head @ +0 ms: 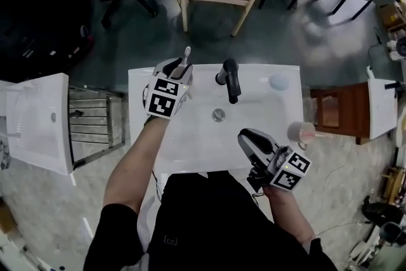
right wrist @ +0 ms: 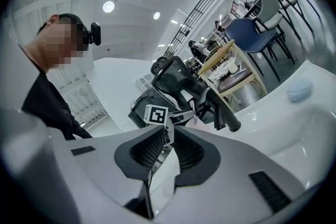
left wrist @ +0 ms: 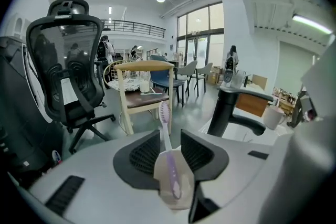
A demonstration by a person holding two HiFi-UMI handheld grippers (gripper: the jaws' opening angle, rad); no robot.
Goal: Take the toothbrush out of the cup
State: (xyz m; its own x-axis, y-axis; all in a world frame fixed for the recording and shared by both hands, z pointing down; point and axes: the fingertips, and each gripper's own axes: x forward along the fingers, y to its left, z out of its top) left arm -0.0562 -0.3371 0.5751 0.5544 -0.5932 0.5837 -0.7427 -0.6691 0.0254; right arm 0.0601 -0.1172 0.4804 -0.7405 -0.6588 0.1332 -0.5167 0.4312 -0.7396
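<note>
one toothbrush (left wrist: 171,165), between spread left tool (left wrist: 170,135)

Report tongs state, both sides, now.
Left tongs: open, toothbrush between them.
Right tongs: open, empty.

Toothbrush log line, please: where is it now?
toothbrush: between left gripper jaws | jaws: apart | cup: at sink right edge

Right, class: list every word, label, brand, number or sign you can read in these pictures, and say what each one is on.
No text here can be read.
Left cube, right cube: black-and-white square markers only, no letters or numbers.
Shirt logo: too small to read.
</note>
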